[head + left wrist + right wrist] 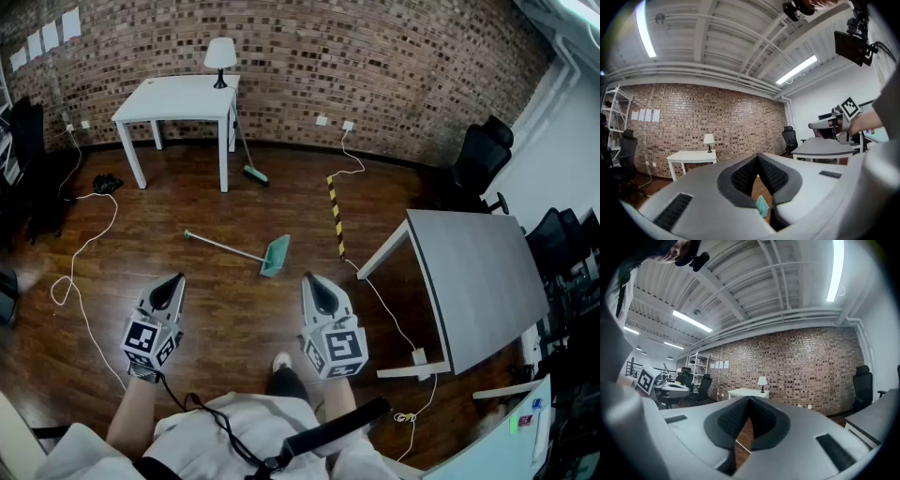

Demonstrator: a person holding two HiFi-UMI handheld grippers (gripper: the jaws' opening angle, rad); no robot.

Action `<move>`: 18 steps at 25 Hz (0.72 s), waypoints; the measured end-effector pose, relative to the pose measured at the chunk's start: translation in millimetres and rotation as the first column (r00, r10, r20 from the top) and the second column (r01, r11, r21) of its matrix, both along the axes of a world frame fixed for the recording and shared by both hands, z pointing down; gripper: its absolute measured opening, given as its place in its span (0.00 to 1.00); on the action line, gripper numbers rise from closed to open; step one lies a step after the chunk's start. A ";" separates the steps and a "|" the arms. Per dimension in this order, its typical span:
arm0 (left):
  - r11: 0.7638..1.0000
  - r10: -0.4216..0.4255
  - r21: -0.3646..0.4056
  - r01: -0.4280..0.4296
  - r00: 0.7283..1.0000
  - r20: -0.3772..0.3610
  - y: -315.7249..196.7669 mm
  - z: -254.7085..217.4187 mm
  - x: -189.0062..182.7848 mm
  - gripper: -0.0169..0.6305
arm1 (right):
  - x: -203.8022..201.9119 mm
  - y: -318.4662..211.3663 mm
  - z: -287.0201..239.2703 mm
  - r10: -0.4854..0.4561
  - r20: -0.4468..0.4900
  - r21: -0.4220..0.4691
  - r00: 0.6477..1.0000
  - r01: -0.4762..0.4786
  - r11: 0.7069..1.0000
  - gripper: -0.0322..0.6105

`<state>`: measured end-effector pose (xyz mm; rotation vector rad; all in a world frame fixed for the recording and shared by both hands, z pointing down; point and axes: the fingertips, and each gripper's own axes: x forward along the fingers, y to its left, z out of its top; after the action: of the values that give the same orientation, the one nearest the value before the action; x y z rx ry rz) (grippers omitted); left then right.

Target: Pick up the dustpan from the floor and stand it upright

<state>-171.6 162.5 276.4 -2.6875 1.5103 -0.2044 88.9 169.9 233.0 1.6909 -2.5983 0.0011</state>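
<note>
Holding my left hand-held gripper [174, 281] and right hand-held gripper [313, 280] level, both closed, empty; the teal dustpan [276, 255] lies on the floor [225, 197] beyond them.

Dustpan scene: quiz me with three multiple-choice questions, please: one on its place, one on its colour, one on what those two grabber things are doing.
1. Where is the dustpan? A in a sink; B on the floor; C in a bin.
2. Its colour? A red; B black; C teal.
3. The left gripper and right gripper are: A both shut, empty; B both wide open; C both gripping the dustpan.
Answers: B, it lies flat on the wood ahead of both grippers; C, the pan shows teal; A, each gripper view shows jaws together with nothing between.
</note>
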 end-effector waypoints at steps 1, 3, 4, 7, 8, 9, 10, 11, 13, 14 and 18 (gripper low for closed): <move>1.000 0.002 -0.004 -0.002 1.000 -0.001 -10.8 3.1 1.9 0.02 | 3.2 -11.7 2.8 0.005 0.004 -0.001 1.000 -0.005 1.000 0.03; 1.000 0.004 -0.016 -0.004 1.000 -0.003 -32.8 11.2 7.2 0.02 | 10.5 -35.4 9.1 0.015 0.013 -0.005 1.000 -0.015 1.000 0.03; 1.000 0.005 -0.025 -0.006 1.000 -0.004 -44.3 16.6 11.2 0.02 | 14.8 -47.7 12.6 0.018 0.018 -0.007 1.000 -0.018 1.000 0.03; 0.999 0.009 -0.048 -0.009 1.000 -0.002 -85.2 31.2 29.7 0.02 | 31.9 -92.8 21.8 0.015 0.020 -0.005 1.000 -0.015 1.000 0.03; 0.999 0.008 -0.054 -0.008 1.000 0.000 -102.1 34.2 36.8 0.02 | 39.3 -111.7 24.3 0.014 0.015 -0.004 1.000 -0.014 1.000 0.03; 0.998 0.003 -0.060 -0.003 1.000 0.001 -120.6 36.5 43.9 0.02 | 47.5 -132.4 26.5 0.013 0.012 -0.004 1.000 -0.013 1.000 0.03; 0.998 -0.004 -0.066 0.005 1.000 0.002 -140.0 38.4 50.6 0.02 | 56.4 -154.2 28.3 0.013 0.012 -0.007 1.000 -0.013 1.000 0.03; 0.997 -0.015 -0.073 0.015 1.000 0.002 -159.6 39.8 57.0 0.02 | 65.6 -175.9 29.6 0.015 0.017 -0.014 1.000 -0.014 1.000 0.03; 0.996 -0.038 -0.081 0.038 0.999 -0.002 -199.0 39.3 69.1 0.02 | 84.4 -217.1 28.0 0.018 0.033 -0.025 0.999 -0.017 1.000 0.03; 0.996 -0.048 -0.078 0.048 0.999 -0.003 -219.0 36.3 74.9 0.02 | 93.7 -236.4 25.4 0.019 0.039 -0.022 0.999 -0.018 1.000 0.03; 0.996 -0.078 -0.039 0.078 0.997 0.023 -288.9 19.9 91.5 0.02 | 121.0 -303.1 22.0 0.015 0.016 -0.034 1.000 -0.014 0.999 0.03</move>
<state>-80.2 -126.4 296.3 -2.6500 1.6238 -0.2684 210.0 -133.2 255.1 1.7060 -2.5826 0.0593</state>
